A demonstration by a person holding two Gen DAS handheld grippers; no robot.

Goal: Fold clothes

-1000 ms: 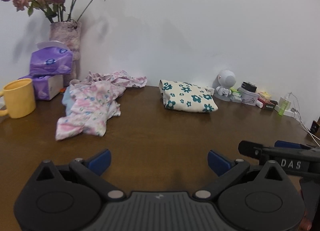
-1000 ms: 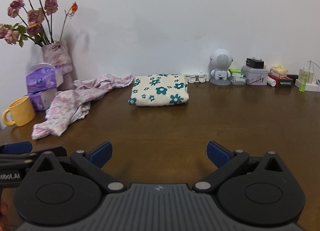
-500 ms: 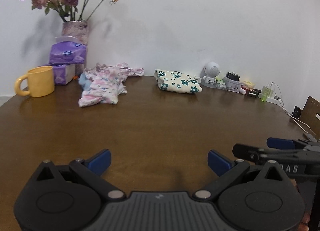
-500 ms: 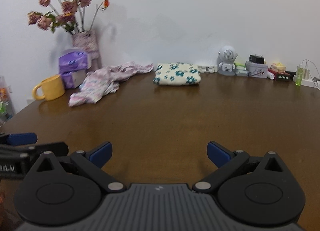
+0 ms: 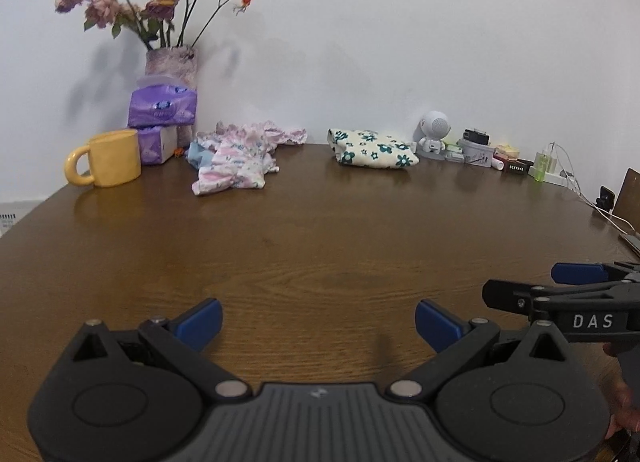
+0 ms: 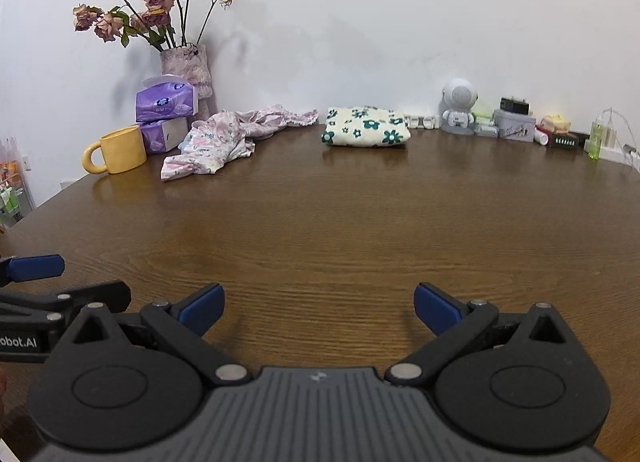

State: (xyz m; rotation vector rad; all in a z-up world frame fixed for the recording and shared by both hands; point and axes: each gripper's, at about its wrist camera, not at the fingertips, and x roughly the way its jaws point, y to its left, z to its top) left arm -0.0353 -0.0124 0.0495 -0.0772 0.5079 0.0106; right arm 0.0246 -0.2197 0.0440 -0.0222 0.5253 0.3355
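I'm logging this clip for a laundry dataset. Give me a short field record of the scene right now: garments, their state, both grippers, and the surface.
surface: brown wooden table
folded garment: cream cloth with teal flowers, by the wall
unfolded garment: pink floral garment, crumpled, left of the folded one
left gripper: jaws open, empty, above bare table
right gripper: jaws open, empty, above bare table
nearby items: yellow mug, purple tissue packs, vase of dried roses

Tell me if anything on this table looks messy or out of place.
Only the pink floral garment: it lies crumpled in a heap beside the yellow mug, while the cream flowered cloth next to it sits neatly folded. Nothing looks spilled or damaged.
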